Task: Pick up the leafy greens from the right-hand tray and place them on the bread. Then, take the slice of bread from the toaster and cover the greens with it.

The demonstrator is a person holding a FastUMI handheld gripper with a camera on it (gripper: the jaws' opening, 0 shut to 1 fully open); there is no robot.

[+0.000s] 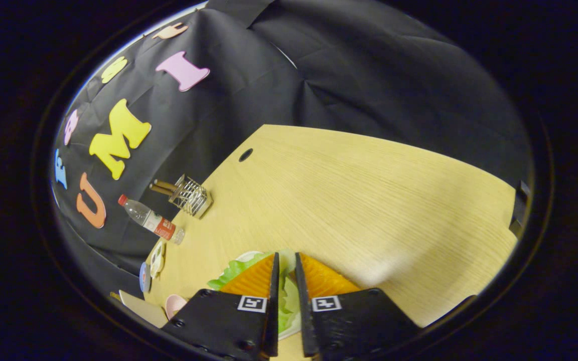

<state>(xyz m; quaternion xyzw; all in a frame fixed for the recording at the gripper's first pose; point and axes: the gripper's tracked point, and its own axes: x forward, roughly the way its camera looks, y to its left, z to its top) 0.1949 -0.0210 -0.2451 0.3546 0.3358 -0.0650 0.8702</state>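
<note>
Pale green leafy greens [233, 272] lie on a white tray [248, 255] right under my gripper [285, 256]. The two fingers stand close together, with a strip of the greens pinched in the narrow gap between them; the rest of the leaf spreads out to the left of the left finger. Far beyond the fingers, near the table's back edge, stands a wire toaster rack [191, 196] with brown bread slices [161, 187] sticking out of it. I cannot tell whether the greens are lifted off the tray.
A clear plastic bottle with a red cap and label [151, 220] stands beside the rack. Small dishes [156, 258] and a pink cup [174, 303] sit along the left table edge. The wooden table [369, 200] has a cable hole [245, 154].
</note>
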